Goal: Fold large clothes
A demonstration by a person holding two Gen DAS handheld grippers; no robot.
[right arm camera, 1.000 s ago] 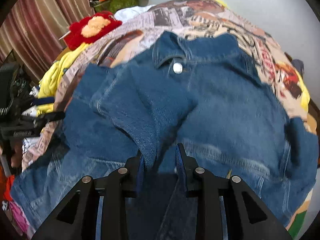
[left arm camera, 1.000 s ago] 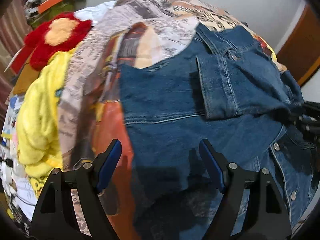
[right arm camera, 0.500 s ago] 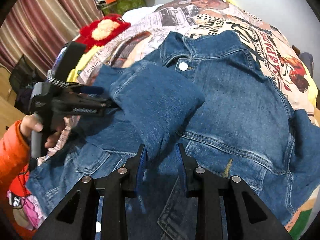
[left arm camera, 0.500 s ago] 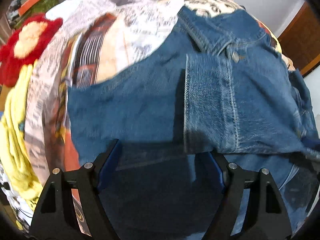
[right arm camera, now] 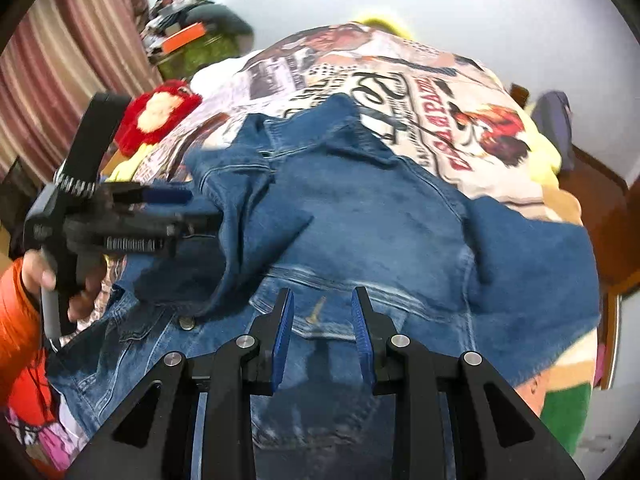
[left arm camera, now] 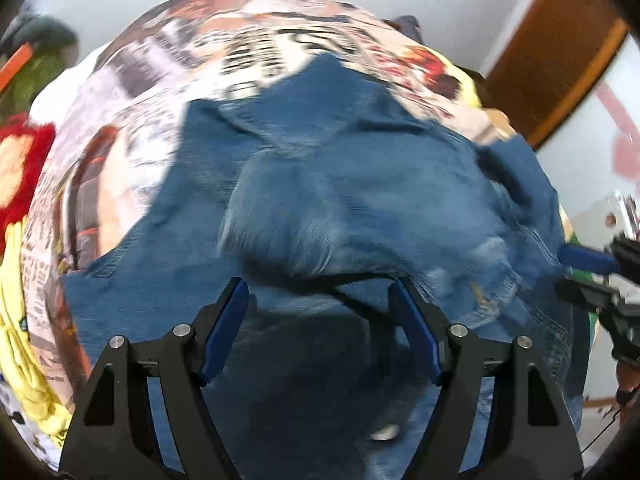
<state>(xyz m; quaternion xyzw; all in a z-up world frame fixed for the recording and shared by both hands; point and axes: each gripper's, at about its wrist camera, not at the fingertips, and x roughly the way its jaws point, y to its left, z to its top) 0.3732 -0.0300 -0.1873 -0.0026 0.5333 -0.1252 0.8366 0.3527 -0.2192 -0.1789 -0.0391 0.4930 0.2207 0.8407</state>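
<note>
A blue denim jacket (right arm camera: pixel 380 216) lies spread on a bed with a printed newspaper-style cover (right arm camera: pixel 360 76). Its left sleeve (right arm camera: pixel 256 232) is folded across the front. My right gripper (right arm camera: pixel 323 304) is open and empty just above the jacket's chest pocket. My left gripper (left arm camera: pixel 318 292) is open and empty over the folded sleeve (left arm camera: pixel 304 216); it also shows in the right wrist view (right arm camera: pixel 168 212), beside the sleeve, held by a hand. The right gripper shows at the right edge of the left wrist view (left arm camera: pixel 592 272). The left wrist view is motion-blurred.
A red and cream plush toy (right arm camera: pixel 156 116) and yellow fabric (left arm camera: pixel 20 320) lie at the bed's left side. Striped curtains (right arm camera: pixel 60 60) hang on the left. A brown wooden door (left arm camera: pixel 552 60) stands on the right. Clutter (right arm camera: pixel 188 36) sits behind the bed.
My right gripper has let go of the sleeve and opened; the sleeve now lies folded over the jacket front. My left gripper has swung right over the jacket.
</note>
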